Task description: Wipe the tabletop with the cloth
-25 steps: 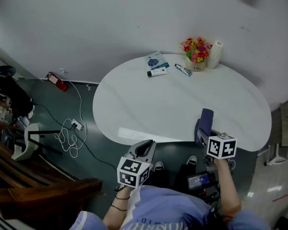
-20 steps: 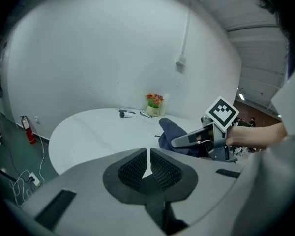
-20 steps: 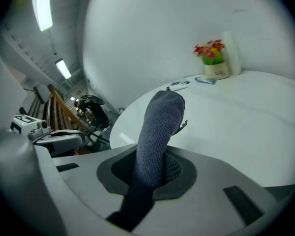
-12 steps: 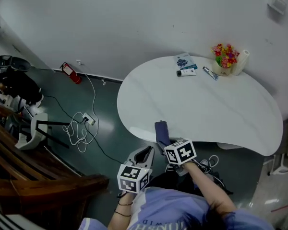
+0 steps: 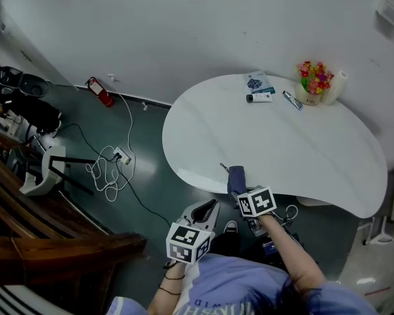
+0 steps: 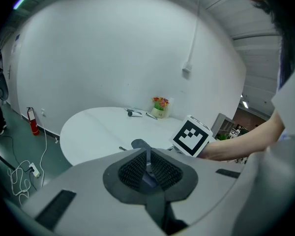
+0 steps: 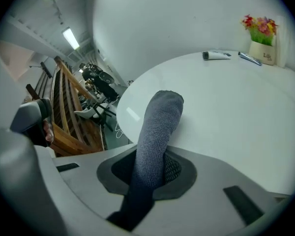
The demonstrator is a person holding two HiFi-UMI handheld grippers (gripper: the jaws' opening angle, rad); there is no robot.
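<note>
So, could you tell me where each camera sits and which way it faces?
Head view: on the person's head, facing steeply down at the table; the left gripper, the right gripper and both forearms show.
Left gripper view: on the left gripper, facing along its shut jaws across the table; the right forearm shows.
Right gripper view: on the right gripper, facing along jaws shut on the cloth, across the table.
All three share the flowers.
</note>
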